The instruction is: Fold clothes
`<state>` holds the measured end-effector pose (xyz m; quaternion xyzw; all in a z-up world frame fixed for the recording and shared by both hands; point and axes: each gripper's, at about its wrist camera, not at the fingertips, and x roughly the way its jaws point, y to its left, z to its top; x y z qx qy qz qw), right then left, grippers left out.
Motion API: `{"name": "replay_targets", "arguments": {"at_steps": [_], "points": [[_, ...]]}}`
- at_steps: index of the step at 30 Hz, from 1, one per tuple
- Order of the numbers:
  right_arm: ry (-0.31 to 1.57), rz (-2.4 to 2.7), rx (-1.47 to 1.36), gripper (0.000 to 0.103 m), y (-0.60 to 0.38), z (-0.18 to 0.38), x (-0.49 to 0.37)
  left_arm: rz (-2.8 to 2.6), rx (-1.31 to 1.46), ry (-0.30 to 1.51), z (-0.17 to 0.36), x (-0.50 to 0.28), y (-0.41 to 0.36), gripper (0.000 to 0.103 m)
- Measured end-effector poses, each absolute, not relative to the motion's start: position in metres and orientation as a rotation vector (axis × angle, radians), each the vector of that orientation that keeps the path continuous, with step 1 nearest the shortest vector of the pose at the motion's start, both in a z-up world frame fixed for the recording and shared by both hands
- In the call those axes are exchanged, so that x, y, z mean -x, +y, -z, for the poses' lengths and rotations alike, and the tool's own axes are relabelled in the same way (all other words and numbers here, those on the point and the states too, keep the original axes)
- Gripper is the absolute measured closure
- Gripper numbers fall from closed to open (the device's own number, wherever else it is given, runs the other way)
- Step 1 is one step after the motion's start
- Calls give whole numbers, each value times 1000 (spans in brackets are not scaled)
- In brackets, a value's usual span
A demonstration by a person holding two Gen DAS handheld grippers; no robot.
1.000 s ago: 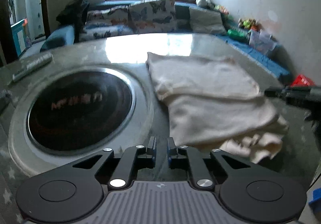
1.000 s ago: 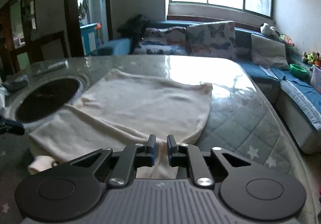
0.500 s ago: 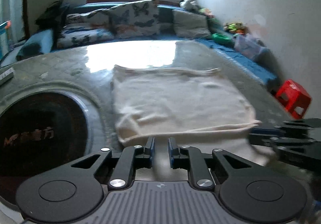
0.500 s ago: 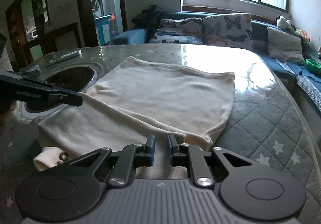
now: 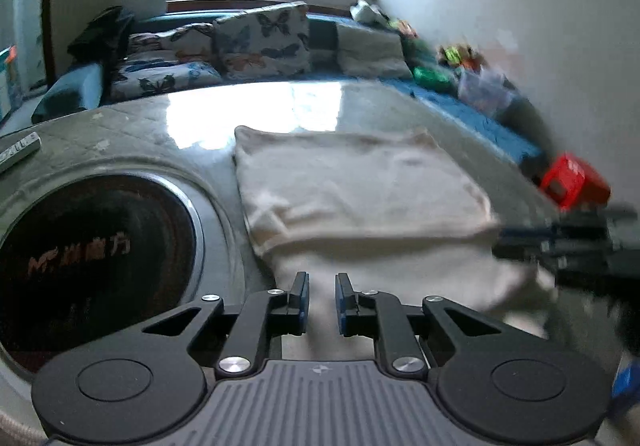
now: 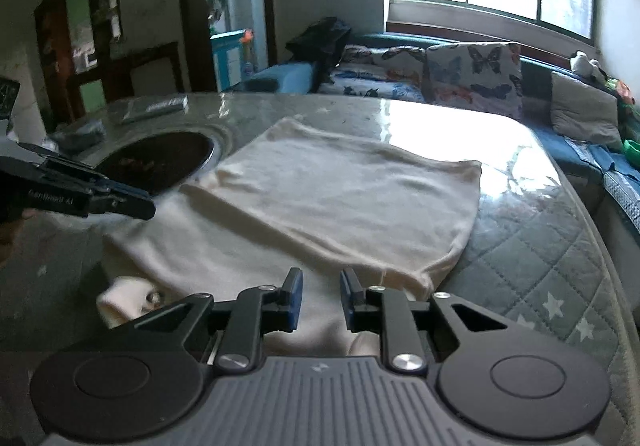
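Fingers on both your grippers are parted and grasping nothing. Right gripper (image 6: 320, 300) has just been opening; cream cloth shows through its gap, but the pads aren't pressing on it. Left gripper (image 5: 322, 304) crept open less, same story: fabric behind the gap, no pinch.

Largest first: the counter (image 6: 540, 230) carries the garment (image 6: 340, 198), cream, lying flat beside the dark round cooktop (image 6: 160, 162) set into the surface. Its upper layer is doubled over, with a clean folded edge running across the near part and a lower layer sticking out towards you. A small bunched bit, maybe a cuff or sleeve end (image 6: 128, 296), pokes out at the near left corner; too blurred to say which.

What changed: your left gripper has swung from over the cooktop to over the near hem, and the right one has let go of whatever it was pinching. Reads to me as one fold laid down and released.

For the task: garment is part-folded, not finished. You'd likely want that stray bit tucked in before the next fold, else it ends up as a lump inside.
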<state>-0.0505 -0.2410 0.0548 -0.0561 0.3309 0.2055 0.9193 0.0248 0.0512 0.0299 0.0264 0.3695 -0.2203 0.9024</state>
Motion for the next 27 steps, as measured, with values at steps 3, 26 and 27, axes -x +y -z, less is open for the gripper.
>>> {"name": "replay_targets", "arguments": {"at_steps": [3,26,27], "points": [[704,-411,130,83,-243,-48,53,433,-42,783,-23,-24,54,85],[666,-462,250,77,-244,-60,88,617,-485,653,-18,59,1,70],[664,-466,267,76,-244,-61,91,620,-501,637,-17,60,-3,70]]}}
